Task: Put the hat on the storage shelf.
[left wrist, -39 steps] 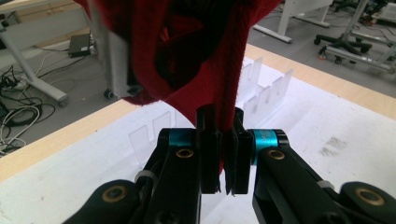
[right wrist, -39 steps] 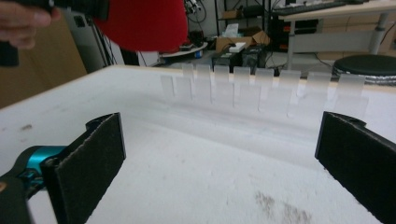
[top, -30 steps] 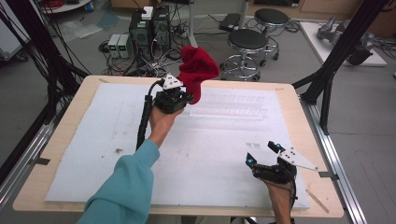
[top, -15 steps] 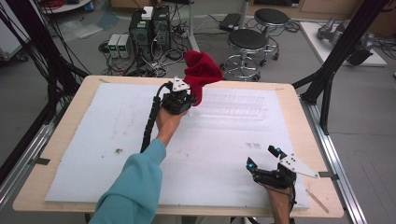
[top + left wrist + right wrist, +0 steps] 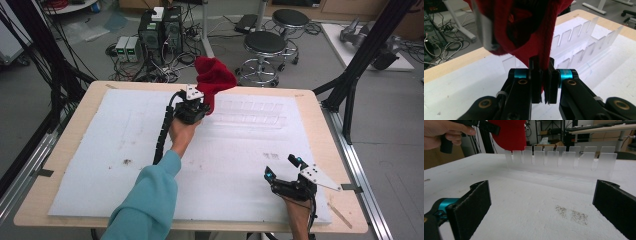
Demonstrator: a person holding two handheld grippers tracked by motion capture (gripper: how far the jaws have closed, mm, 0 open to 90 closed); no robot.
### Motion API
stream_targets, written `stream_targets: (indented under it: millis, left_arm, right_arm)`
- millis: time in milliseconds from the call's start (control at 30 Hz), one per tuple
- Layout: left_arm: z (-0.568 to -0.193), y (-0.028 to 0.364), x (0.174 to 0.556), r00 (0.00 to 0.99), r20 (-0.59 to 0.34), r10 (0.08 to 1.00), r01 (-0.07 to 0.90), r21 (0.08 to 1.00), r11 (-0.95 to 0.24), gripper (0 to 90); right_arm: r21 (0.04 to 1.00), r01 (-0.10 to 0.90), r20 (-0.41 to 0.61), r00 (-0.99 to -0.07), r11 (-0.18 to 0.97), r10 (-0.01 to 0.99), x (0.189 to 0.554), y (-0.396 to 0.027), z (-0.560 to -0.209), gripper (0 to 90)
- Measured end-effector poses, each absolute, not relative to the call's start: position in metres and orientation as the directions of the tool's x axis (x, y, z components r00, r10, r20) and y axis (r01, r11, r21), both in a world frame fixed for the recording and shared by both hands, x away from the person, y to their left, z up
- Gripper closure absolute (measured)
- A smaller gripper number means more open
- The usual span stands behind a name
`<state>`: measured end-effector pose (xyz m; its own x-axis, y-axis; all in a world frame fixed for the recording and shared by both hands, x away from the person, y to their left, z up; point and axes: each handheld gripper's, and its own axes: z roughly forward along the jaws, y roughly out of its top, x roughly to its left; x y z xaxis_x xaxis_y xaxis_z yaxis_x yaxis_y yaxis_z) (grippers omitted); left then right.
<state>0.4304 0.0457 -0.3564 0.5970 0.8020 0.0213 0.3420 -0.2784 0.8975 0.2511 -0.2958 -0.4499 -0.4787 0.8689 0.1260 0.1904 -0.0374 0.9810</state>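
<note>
A left hand-held gripper (image 5: 200,107) pinches a red cloth (image 5: 213,77) between its pressed-together jaws, holding it up above the far side of a white-padded table (image 5: 100,150), just beside a clear slotted rack (image 5: 252,114). The right hand-held gripper (image 5: 284,169) rests near the table's front edge, jaws spread wide, holding nothing.

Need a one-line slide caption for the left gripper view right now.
Left gripper shut on a red cloth, held above the white mat beside a clear slotted rack.
</note>
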Motion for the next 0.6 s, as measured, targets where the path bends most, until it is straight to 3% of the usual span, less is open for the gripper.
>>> stream_targets:
  millis: [233, 600]
  left_arm:
    - [-0.363, 0.036, 0.430, 0.586, 0.057, 0.808, 0.349, 0.883, -0.315, 85.6]
    - [-0.378, 0.039, 0.433, 0.583, 0.029, 0.812, 0.368, 0.882, -0.295, 85.5]
  right_arm:
    - [0.982, 0.185, 0.118, -0.478, -0.032, 0.871, 0.253, -0.295, -0.450, 0.6]
    - [0.981, 0.189, 0.122, -0.478, -0.034, 0.870, 0.253, -0.294, -0.450, 0.5]
